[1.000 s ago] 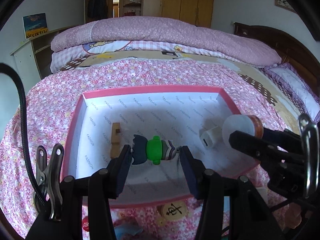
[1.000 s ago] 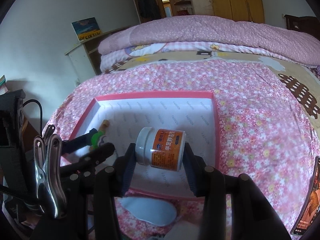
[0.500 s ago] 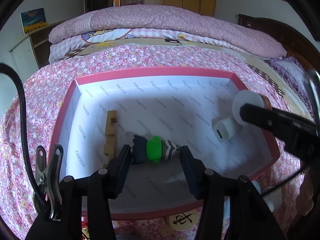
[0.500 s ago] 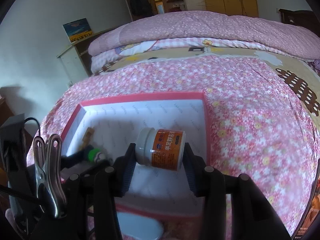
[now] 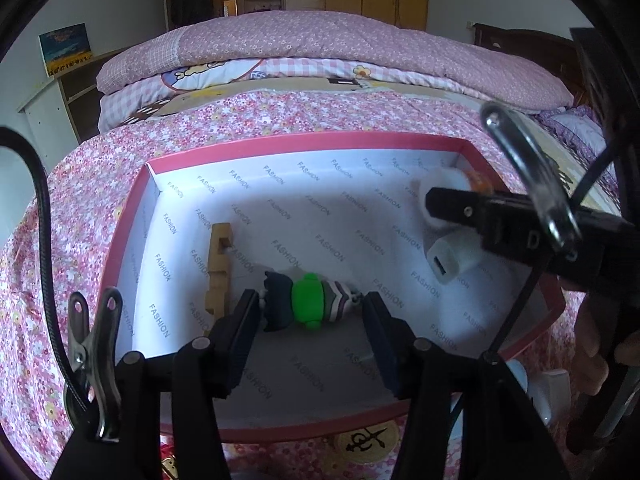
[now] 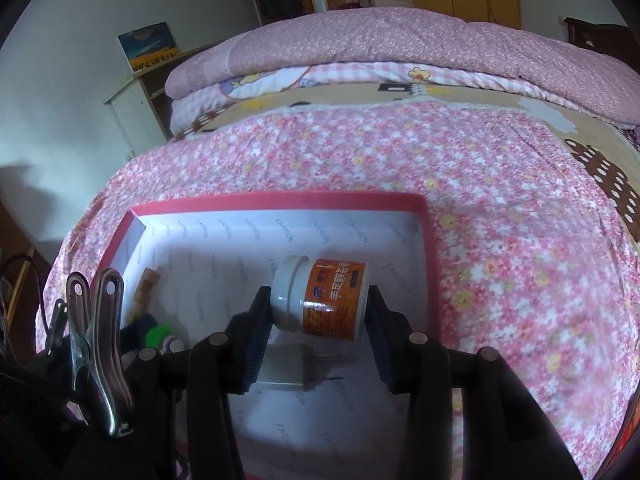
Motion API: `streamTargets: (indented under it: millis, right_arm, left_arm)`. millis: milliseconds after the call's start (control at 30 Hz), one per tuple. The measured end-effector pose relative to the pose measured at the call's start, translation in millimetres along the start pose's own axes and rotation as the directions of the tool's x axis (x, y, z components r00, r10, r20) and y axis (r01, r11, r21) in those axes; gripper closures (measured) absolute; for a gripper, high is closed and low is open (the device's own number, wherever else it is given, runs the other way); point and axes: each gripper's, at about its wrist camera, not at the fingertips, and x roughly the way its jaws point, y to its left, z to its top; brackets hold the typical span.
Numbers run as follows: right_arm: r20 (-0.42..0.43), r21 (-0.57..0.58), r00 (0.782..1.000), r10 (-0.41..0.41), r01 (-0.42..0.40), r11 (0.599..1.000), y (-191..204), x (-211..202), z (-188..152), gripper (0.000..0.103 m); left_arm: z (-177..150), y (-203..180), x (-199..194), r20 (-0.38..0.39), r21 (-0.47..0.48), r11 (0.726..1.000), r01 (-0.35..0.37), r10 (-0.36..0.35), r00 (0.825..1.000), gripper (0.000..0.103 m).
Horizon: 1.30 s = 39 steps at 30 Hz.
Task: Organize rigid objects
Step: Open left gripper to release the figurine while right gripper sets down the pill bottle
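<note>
A pink-rimmed white box lies on the flowered bedspread; it also shows in the right wrist view. My left gripper is shut on a small figure with a green middle, held low over the box floor. My right gripper is shut on a white jar with an orange label, held over the box's right half; it shows in the left wrist view. A wooden piece and a white charger plug lie inside the box.
A round disc with a black character lies on the bedspread in front of the box. A folded pink quilt lies across the far bed. A shelf with a picture stands at the far left.
Both grippers have moved forward and down over the box. The jar now hangs above the charger plug, and the figure sits lower, near the box floor.
</note>
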Motion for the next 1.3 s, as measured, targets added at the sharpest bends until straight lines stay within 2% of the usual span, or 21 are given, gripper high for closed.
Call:
streamTargets:
  millis: [133, 267, 467, 933, 1300]
  right_arm:
    - [0.002, -0.007, 1.0, 0.014, -0.014, 1.0, 2, -2, -1, 0.054]
    - [0.019, -0.02, 1.0, -0.001, 0.001, 1.0, 5, -9, -2, 0.045]
    - [0.057, -0.045, 0.998, 0.003, -0.001, 0.999, 13, -25, -2, 0.04]
    - [0.075, -0.052, 0.996, 0.057, -0.053, 0.997, 36, -68, -27, 0.039]
    - [0.046, 0.002, 0.994, 0.095, -0.095, 0.995, 38, -83, -58, 0.039]
  left_arm:
    - [0, 1, -1, -0.005, -0.007, 1.0, -0.002, 0.002, 1.0, 0.047]
    - [1, 5, -3, -0.011, -0.029, 1.0, 0.004, -0.004, 1.0, 0.047]
    - [1, 6, -16, 0.01, -0.033, 0.999, -0.001, 0.001, 1.0, 0.047]
    - [-13, 11, -56, 0.034, -0.057, 0.998, 0.007, -0.006, 0.999, 0.047]
    - [-28, 8, -81, 0.038, -0.053, 0.998, 0.029, -0.027, 0.999, 0.047]
